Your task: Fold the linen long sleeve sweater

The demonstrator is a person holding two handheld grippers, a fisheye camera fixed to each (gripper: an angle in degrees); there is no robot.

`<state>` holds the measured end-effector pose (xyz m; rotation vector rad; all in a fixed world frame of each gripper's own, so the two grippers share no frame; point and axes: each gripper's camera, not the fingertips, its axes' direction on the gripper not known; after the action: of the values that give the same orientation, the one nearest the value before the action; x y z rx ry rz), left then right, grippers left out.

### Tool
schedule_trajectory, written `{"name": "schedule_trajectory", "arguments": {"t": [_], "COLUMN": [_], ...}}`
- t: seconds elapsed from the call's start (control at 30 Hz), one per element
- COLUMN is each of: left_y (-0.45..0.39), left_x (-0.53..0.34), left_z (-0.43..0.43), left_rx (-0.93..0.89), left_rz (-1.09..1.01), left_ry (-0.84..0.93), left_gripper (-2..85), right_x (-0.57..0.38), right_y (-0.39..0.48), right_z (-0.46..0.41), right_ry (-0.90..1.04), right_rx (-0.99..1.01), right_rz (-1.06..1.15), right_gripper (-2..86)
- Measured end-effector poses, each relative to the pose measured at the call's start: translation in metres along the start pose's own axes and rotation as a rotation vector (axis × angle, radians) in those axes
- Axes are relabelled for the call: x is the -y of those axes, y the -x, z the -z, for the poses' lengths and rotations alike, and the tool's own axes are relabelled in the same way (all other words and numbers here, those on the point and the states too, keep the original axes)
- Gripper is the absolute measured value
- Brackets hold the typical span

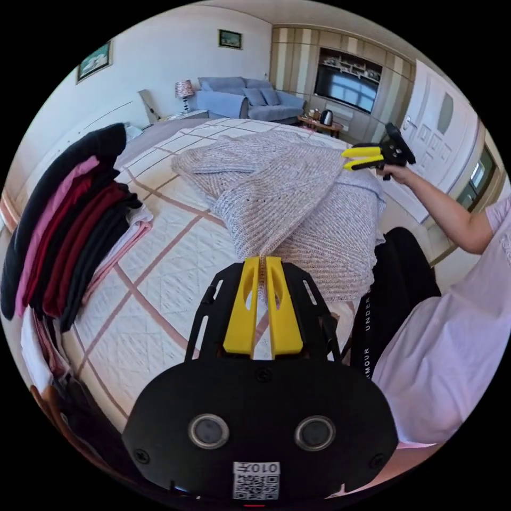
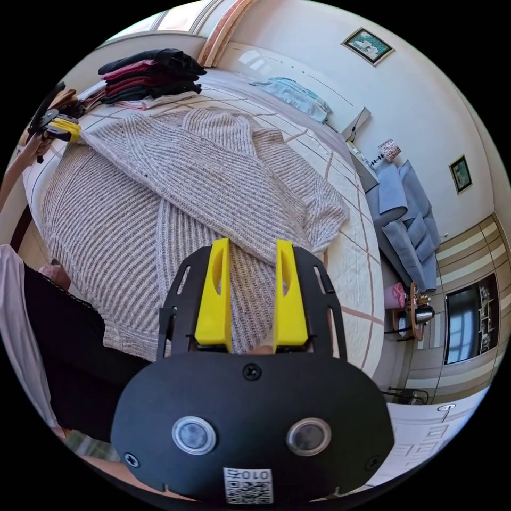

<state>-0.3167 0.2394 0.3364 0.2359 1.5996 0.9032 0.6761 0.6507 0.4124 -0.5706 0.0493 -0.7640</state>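
Bedroom with quilted bed [image 1: 159, 255], folded clothes stack [image 1: 74, 213], blue sofa [image 1: 245, 98], wall television [image 1: 346, 85]. Sweater [image 2: 159, 197] spread on bed. Left tongs [image 1: 262, 261] clamped on sweater fabric; right tongs [image 2: 251, 245] apart above sweater. Partial white lettering on black trousers [image 1: 367, 330].

both views near, sharing sweater [image 1: 287, 202]
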Motion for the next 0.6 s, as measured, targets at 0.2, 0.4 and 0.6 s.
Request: {"name": "schedule_trajectory", "arguments": {"t": [0.2,0.4,0.6], "left_y": [0.038,0.056,0.067], "left_x": [-0.041,-0.068,-0.079], "left_z": [-0.001,-0.01,-0.004], "left_rx": [-0.054,-0.106,-0.021], "left_rz": [0.155,0.178,0.229], "left_ry": [-0.087,-0.11,-0.135], "left_gripper": [0.8,0.6,0.6], "right_x": [0.016,0.031,0.042], "right_y": [-0.006,-0.011,-0.013], "right_z": [-0.013,-0.011,0.058], "right_ry": [0.018,0.004,-0.061], "right_rx": [0.02,0.024,-0.034], "right_rz": [-0.007,-0.053,-0.038], "right_gripper": [9.8,4.8,4.2]}}
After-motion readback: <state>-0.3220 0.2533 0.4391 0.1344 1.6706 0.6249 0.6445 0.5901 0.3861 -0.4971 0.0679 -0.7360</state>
